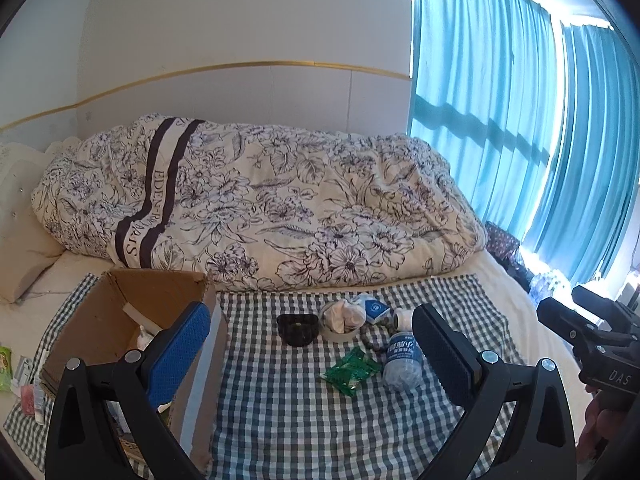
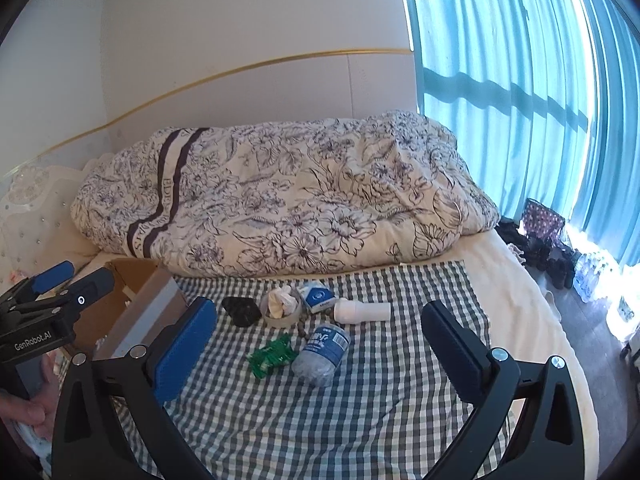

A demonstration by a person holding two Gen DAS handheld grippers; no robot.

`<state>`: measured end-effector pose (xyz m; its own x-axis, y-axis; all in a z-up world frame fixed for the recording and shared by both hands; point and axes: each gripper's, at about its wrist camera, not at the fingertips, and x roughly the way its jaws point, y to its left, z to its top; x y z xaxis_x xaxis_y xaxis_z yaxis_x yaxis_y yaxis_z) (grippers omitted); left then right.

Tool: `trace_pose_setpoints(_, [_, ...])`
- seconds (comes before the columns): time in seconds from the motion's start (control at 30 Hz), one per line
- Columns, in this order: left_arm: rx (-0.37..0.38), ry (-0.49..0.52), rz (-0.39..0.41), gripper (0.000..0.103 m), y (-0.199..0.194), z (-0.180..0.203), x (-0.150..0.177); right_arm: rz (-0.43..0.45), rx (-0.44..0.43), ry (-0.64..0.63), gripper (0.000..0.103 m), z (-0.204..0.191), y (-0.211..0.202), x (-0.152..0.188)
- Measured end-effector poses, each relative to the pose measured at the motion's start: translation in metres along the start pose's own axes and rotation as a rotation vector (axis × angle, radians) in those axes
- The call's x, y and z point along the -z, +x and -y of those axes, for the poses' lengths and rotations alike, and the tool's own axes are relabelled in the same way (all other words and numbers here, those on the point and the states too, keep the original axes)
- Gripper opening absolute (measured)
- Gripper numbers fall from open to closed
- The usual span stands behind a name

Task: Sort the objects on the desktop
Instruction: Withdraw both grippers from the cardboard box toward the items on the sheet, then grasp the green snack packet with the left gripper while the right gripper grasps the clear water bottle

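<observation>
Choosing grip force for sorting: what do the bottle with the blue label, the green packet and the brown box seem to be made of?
Clear blue-labelled bottle: thin plastic, seemingly crushed, see-through and glinting. Crinkled green packet: probably glossy plastic film, judging by its creases. Open brown box: matte corrugated cardboard, with a raw, bent flap edge.

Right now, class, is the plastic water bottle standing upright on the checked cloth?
No. The plastic water bottle lies on its side on the checked cloth, beside the green packet.
</observation>
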<state>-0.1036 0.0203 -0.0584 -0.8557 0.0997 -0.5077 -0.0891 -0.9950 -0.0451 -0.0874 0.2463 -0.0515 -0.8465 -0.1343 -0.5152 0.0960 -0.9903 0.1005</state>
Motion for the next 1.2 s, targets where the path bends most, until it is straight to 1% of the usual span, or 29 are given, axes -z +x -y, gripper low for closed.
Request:
trace_pose_setpoints(0.17, [-0.001, 0.017, -0.046, 0.103, 0.027, 0.006, 0.014, -0.039, 0.020, -0.017, 0.103, 0.005, 0.023, 0.012])
trace_pose_setpoints(0.4, [0.007, 0.022, -0.122, 0.103, 0.068, 0.008, 0.034, -0.091, 0.022, -0.001, 0.103, 0.014, 0.055, 0.029])
trace_pose_setpoints(0.57, [0.009, 0.041, -0.174, 0.103, 0.098, 0.010, 0.049, -0.135, 0.014, 0.002, 0.103, 0.017, 0.080, 0.043])
trace_pose_setpoints(0.67, [0.001, 0.057, -0.211, 0.103, 0.119, 0.009, 0.061, -0.164, -0.010, 0.004, 0.103, 0.017, 0.095, 0.051])
trace_pose_setpoints(0.83, [0.026, 0.058, -0.278, 0.103, 0.151, 0.011, 0.082, -0.210, -0.017, -0.025, 0.103, 0.013, 0.119, 0.067])
trace_pose_setpoints(1.0, [0.039, 0.084, -0.331, 0.103, 0.179, 0.017, 0.101, -0.265, -0.034, -0.013, 0.103, 0.017, 0.145, 0.081])
trace_pose_setpoints(1.2, [0.081, 0.074, -0.390, 0.103, 0.210, 0.015, 0.119, -0.298, -0.043, -0.005, 0.103, 0.019, 0.166, 0.093])
